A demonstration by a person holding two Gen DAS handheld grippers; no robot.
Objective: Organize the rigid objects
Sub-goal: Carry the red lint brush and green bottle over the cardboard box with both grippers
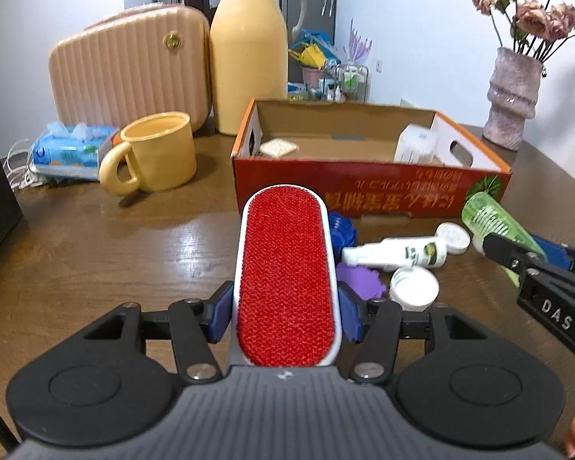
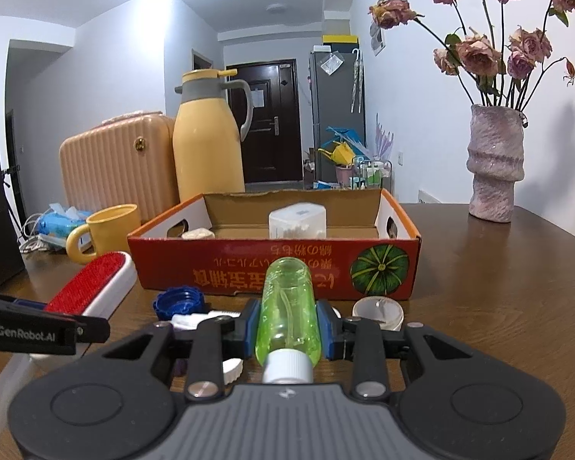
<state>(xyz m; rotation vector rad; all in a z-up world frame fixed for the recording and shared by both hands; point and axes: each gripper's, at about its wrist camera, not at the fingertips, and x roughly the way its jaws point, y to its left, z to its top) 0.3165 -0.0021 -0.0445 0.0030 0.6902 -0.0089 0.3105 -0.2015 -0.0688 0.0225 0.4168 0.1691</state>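
- Brown, glossy wooden table (image 2: pixel 498 287) carries everything; the red-and-orange open cardboard box (image 2: pixel 272 272) sits at its middle, holding a white plastic container (image 2: pixel 297 220) and a small pale item.
- Red-faced lint brush with a white oval frame (image 1: pixel 285 287) is clamped between the left tongs (image 1: pixel 285 308), held above the table just short of the box's front wall.
- Clear green plastic bottle with a white screw cap (image 2: pixel 287 306) is gripped across its body by the right tongs (image 2: pixel 287 329), cap end toward the camera.
- White squeeze bottle (image 1: pixel 395 255), a white cap (image 1: pixel 414 287) and blue and purple lids lie loose in front of the box.
- Judged step: carrying both held items to the box; next, lift each over the front wall and release inside.
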